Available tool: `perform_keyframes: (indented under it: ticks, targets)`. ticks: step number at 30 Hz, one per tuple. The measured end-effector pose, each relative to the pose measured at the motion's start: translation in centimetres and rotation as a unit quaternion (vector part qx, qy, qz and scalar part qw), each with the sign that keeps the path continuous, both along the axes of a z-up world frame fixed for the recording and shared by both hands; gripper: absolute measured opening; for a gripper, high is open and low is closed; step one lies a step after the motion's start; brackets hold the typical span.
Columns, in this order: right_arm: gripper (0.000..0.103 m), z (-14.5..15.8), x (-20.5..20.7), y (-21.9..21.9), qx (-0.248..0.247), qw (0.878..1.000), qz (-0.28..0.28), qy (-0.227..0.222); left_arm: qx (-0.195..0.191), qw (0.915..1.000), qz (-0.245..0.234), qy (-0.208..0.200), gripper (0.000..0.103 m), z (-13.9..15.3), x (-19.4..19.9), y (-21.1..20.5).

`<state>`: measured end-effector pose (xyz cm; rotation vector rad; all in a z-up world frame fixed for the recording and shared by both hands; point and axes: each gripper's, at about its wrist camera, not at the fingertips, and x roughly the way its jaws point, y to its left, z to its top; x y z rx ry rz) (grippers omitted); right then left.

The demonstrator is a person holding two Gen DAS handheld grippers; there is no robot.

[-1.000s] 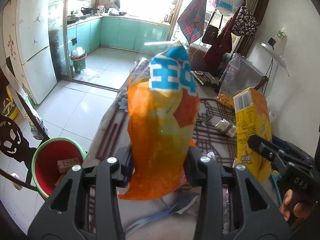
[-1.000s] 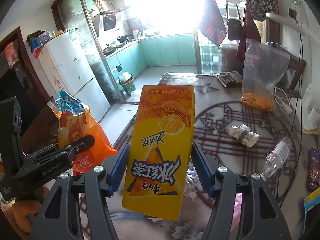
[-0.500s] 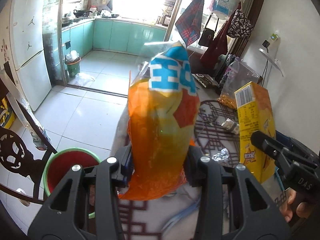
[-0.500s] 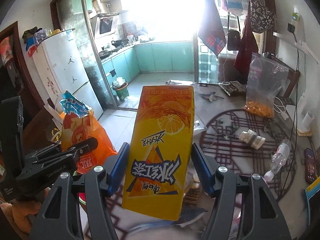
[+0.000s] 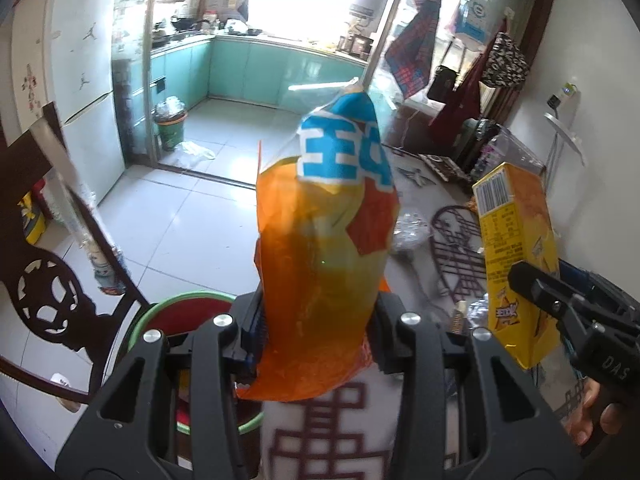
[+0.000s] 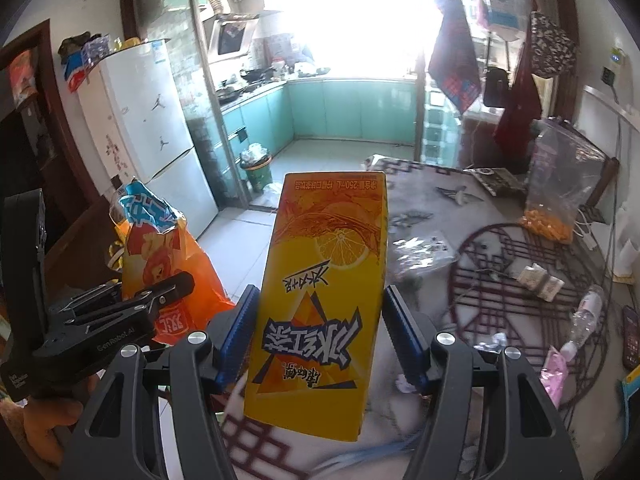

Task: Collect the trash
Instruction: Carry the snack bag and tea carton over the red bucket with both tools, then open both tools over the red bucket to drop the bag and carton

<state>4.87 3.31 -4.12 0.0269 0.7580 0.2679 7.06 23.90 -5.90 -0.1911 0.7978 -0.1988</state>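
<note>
My left gripper (image 5: 316,332) is shut on an orange snack bag (image 5: 326,248) with a blue top, held upright. Below and left of it stands a red bin with a green rim (image 5: 188,300), partly hidden by the gripper. My right gripper (image 6: 318,336) is shut on a yellow drink carton (image 6: 324,292), held upside down. The carton (image 5: 516,248) and right gripper also show at the right of the left wrist view. In the right wrist view the bag (image 6: 160,256) and left gripper (image 6: 172,292) are at the left.
A patterned table (image 6: 500,280) holds a crushed bottle (image 6: 584,312), a small paper pack (image 6: 540,280), wrappers and a clear bag of orange bits (image 6: 560,196). A dark carved chair (image 5: 52,292) stands left of the bin. A white fridge (image 6: 148,128) and kitchen lie beyond.
Both grippers have pulled back along the table toward its near end, still holding bag and carton. The red bin now sits closer under the left gripper.
</note>
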Motion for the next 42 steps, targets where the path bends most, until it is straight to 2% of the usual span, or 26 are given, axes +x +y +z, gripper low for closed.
perform_keyframes:
  ticks: [7,19,23,30,32,36,39,42]
  targets:
    - [0.061,-0.5,0.9,3.4,-0.008,1.000,0.030,0.006,-0.002,0.9993,0.033,0.019,0.040,-1.2,0.2,3.8]
    - [0.061,-2.2,2.9,7.7,-0.017,0.997,0.071,0.031,0.001,0.9965,0.068,0.048,0.040,-3.2,0.8,7.7]
    - [0.061,-3.3,3.8,9.6,0.011,0.994,0.096,0.058,0.003,0.9954,0.078,0.056,0.040,-3.7,0.9,8.5]
    - [0.060,-6.6,5.1,12.6,0.008,0.987,0.124,0.106,0.009,0.9918,0.094,0.086,0.040,-5.9,1.3,10.1]
    - [0.041,-7.7,5.7,13.1,0.008,0.984,0.128,0.125,0.010,0.9903,0.099,0.096,0.040,-6.6,1.5,10.6]
    - [0.042,-9.7,6.7,13.8,0.002,0.981,0.122,0.151,0.013,0.9875,0.105,0.116,0.040,-8.0,1.9,11.4]
    - [0.045,-10.0,6.9,13.4,0.009,0.981,0.115,0.155,0.014,0.9852,0.106,0.134,0.040,-9.1,2.2,11.8]
    - [0.055,-9.6,6.8,13.0,0.005,0.982,0.112,0.150,0.015,0.9840,0.107,0.142,0.040,-9.7,2.4,11.9]
